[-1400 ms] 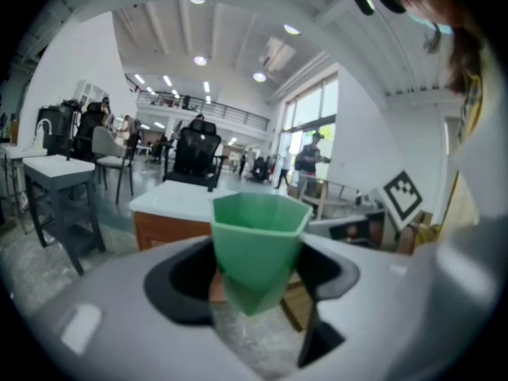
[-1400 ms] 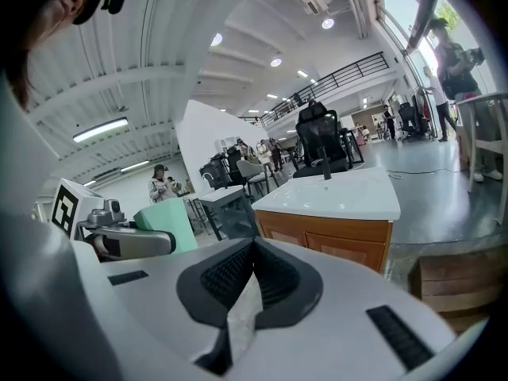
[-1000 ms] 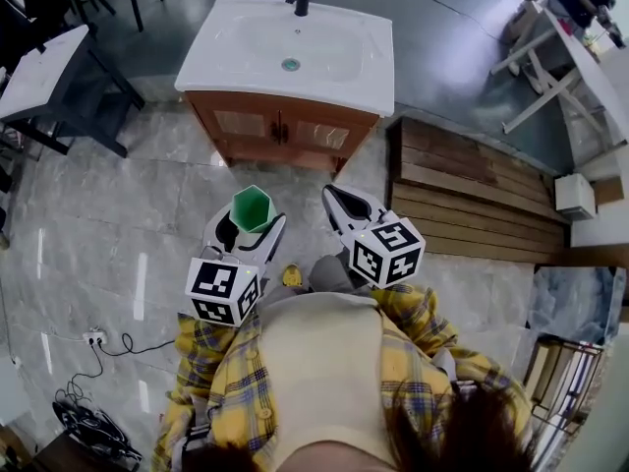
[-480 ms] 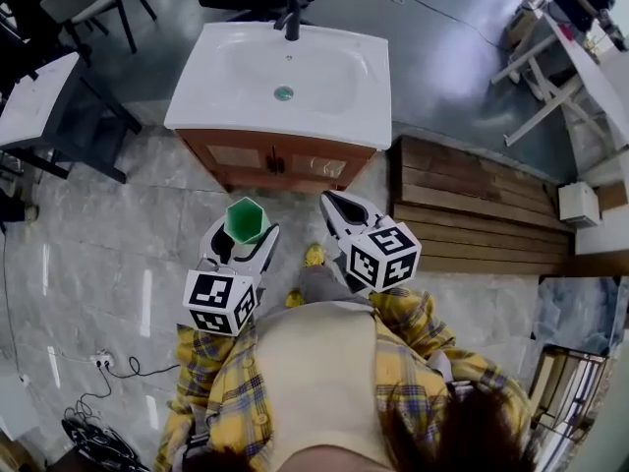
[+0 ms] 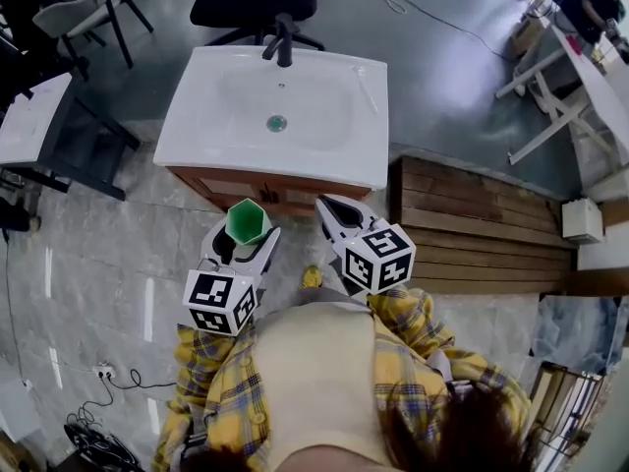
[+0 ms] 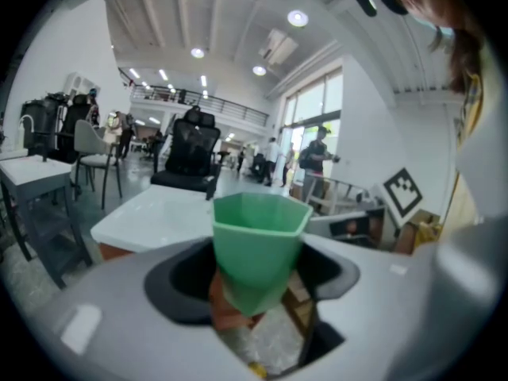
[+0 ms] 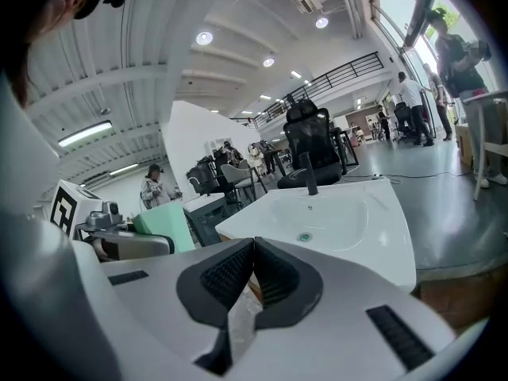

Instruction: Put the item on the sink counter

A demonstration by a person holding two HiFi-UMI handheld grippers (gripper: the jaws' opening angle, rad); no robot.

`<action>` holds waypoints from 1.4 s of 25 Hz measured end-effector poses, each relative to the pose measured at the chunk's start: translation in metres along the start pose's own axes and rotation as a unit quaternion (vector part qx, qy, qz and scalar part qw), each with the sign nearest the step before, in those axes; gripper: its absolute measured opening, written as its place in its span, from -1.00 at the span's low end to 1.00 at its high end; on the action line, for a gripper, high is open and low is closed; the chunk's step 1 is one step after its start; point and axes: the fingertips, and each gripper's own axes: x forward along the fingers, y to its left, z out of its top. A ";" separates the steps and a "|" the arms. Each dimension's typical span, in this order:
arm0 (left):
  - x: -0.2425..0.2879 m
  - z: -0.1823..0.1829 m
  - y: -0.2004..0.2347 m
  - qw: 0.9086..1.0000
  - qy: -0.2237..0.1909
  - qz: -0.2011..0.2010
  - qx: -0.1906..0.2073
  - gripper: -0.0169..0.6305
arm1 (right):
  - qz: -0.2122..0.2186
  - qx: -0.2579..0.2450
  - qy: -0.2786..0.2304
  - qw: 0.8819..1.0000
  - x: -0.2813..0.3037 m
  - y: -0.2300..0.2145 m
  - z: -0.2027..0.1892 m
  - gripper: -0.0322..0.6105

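Green faceted plastic cup sits upright in left gripper, fingers wide around it. Right gripper fingers closed, empty. White sink bench has drawn nearer over the last second, so the cup is almost at its near edge. Set-down likely next.

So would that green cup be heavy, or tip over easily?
Probably light and stiff: the green cup looks like thin, empty plastic. It narrows toward the base, so it may tip if nudged. Faceted sides should resist rolling.
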 end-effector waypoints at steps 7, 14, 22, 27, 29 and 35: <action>0.046 0.018 0.008 1.000 0.000 0.002 0.004 0.01 | 0.014 -0.008 0.007 1.000 0.024 -0.029 0.017 -0.86; 0.070 0.027 0.022 1.000 0.005 0.003 0.009 0.01 | 0.015 -0.008 0.005 1.000 0.039 -0.044 0.026 -0.86; 0.105 0.048 0.056 0.999 0.007 -0.016 0.033 0.01 | -0.002 0.000 -0.010 1.000 0.074 -0.058 0.050 -0.86; 0.131 0.066 0.088 0.998 0.017 -0.038 0.048 0.01 | -0.017 0.009 -0.013 1.000 0.109 -0.066 0.069 -0.86; 0.140 0.069 0.104 0.998 0.023 -0.044 0.049 0.01 | -0.024 0.016 -0.013 0.999 0.123 -0.070 0.074 -0.86; 0.165 0.084 0.144 0.997 0.027 -0.058 0.052 0.01 | -0.043 0.024 -0.010 0.999 0.157 -0.075 0.088 -0.86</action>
